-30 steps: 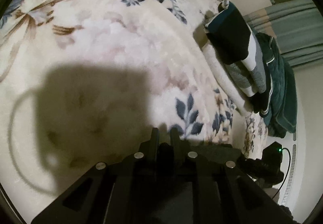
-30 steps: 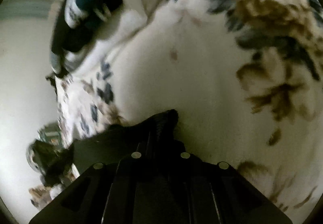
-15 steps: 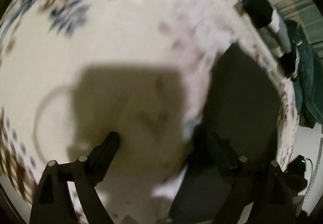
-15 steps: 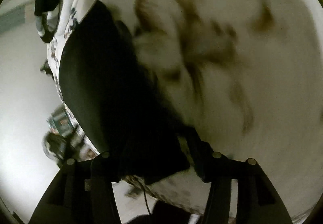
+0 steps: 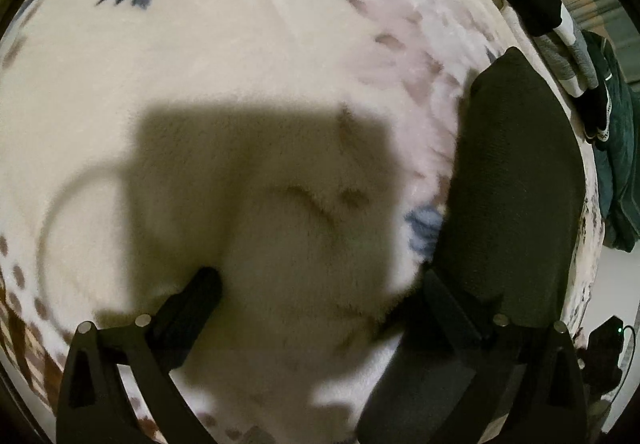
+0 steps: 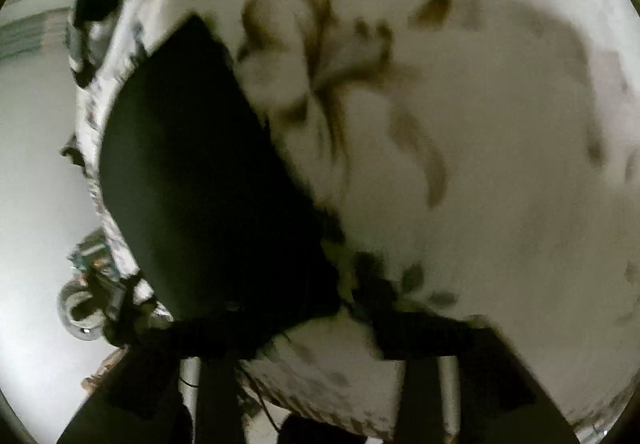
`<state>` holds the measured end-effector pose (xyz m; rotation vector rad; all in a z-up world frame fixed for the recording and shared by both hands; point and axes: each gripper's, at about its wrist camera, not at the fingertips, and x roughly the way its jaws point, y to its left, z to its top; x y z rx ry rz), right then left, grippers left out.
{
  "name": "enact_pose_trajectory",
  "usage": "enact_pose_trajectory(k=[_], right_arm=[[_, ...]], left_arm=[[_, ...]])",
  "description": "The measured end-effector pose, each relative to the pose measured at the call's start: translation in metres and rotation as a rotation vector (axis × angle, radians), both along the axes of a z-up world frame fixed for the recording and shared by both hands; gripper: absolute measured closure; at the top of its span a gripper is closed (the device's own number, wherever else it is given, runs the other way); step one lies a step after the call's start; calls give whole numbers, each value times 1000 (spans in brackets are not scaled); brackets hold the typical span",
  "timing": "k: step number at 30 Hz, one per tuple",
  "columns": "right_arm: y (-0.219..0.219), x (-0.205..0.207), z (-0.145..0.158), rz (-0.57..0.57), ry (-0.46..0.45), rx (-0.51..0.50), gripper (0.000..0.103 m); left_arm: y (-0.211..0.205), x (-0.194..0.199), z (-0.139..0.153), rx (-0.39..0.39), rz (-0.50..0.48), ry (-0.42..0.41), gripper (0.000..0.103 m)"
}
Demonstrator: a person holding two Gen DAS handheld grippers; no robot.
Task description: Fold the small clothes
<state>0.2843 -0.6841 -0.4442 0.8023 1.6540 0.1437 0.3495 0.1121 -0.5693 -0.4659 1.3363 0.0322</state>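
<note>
Left tool (image 5: 316, 298) was spread wide just over the floral fleece blanket (image 5: 260, 56), gripping nothing; its right finger (image 5: 448, 308) overlapped the black garment (image 5: 512, 196) lying flat near the bed edge. Right tool (image 6: 312, 328) was also wide apart, empty, blurred. Beyond: stack of folded clothes (image 5: 560, 36), teal garment (image 5: 620, 172), grey-green curtain (image 5: 616, 12).
</note>
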Motion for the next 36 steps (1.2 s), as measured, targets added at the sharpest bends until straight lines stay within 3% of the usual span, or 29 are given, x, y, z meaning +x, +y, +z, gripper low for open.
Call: enact_pose_trajectory(k=[2,6,9,13,15,17,19,21,28,33,36], right_arm=[[-10,7,1,-32,-59,65,39],[1,34,-27,17,-68,242,39],[18,56,-52,62,-68,367,37],[51,83,-62,124,-87,531,37],[77,93,-62,193,-85,560,37],[93,101,-65,244,-76,557,37],[111,107,-66,279,-66,565,37],[120,111,-66,291,-62,574,37],[130,112,-67,277,-64,599,37],[143,117,-69,266,-84,590,39],[142,114,-69,227,-85,597,41]], left_arm=[[0,0,0,1,-5,11,0],[-4,8,7,-9,7,36,0],[-7,17,15,-83,0,-22,0],[-7,29,19,-161,-19,-82,0],[-6,34,25,-211,-33,-116,0],[-5,36,27,-311,-50,-159,0],[-8,44,24,-396,-68,-165,0],[-18,51,20,-430,-94,-150,0],[-63,68,27,-405,-285,-161,0],[-98,72,34,-258,-392,-151,0],[-103,72,33,-218,-404,-148,0]])
